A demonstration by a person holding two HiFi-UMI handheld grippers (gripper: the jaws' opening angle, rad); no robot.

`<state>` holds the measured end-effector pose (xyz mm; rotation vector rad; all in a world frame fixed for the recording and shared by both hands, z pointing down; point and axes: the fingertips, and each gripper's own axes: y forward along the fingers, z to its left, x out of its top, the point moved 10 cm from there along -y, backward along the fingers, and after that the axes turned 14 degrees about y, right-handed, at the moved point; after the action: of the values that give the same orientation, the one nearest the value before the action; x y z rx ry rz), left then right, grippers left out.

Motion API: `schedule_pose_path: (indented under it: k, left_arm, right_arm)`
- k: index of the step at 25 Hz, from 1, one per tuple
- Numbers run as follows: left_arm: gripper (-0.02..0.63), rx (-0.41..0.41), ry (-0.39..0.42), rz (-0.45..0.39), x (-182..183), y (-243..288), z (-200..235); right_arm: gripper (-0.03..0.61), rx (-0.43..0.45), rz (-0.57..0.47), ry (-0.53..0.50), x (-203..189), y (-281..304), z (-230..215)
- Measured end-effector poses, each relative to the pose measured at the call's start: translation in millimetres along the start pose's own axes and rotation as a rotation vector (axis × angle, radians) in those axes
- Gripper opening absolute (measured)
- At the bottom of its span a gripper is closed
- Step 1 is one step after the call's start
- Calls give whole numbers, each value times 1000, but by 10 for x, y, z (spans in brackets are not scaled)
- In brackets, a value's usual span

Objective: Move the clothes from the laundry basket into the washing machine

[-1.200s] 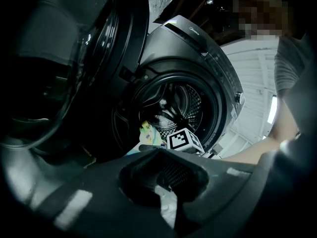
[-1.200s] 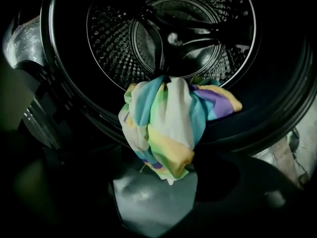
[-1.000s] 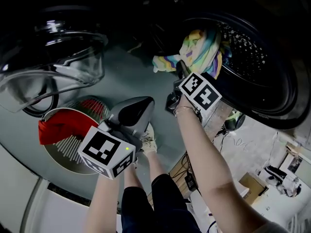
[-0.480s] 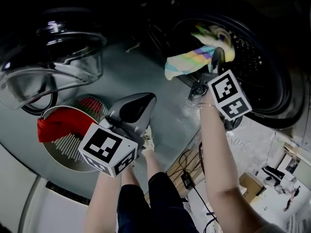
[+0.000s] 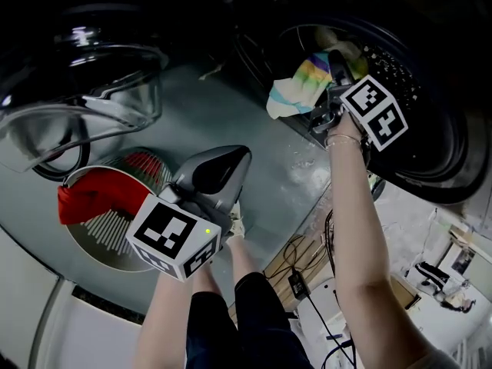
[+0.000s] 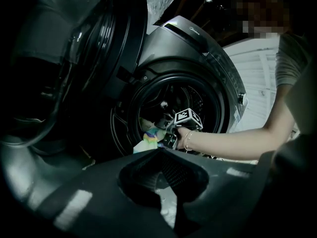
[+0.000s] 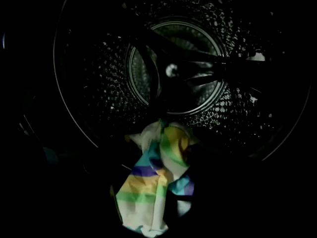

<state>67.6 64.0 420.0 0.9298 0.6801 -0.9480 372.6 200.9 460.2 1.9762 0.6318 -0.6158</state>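
right gripper view: right gripper (image 5: 335,61) jaws clamp the striped cloth (image 7: 148,182) at the drum (image 7: 99,98) mouth, likely for release inside. left gripper (image 5: 223,164) jaws closed, empty, near the laundry basket (image 5: 115,238).

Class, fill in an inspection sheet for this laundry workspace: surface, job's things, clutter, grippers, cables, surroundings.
Surface: grey floor under basket and washer.
Job's things: striped cloth at the drum mouth; red cloth in the basket; door open.
Clutter: box beside the washer.
Grippers: right gripper shut on striped cloth; left gripper shut, empty, above the floor.
Cables: cables loose on floor near the washer.
Surroundings: dim; nothing else seen.
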Motion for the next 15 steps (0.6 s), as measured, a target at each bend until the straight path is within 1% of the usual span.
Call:
schedule_pose_path:
  k: [2,4,8,12,15]
  left_arm:
    - [0,2,-5,4,-9,-6,-8]
    - [0,1,-9,5,-10,-14,-15]
    - [0,3,-5,10,18,-29,-7]
    - [0,8,-3,5,37,-26,12]
    - [0,10,-5,3,-12,-28,31]
  right_arm:
    - [465,-10,11,-4,-80,-90,-18]
    - [469,10,21,-9,-182,-220,-30]
    - [468,30,86,-13,-519,-437,-74]
    - [463,18,169,-12,-877,-475,-107]
    - [457,-10,171,-46,-1037,-421,-103]
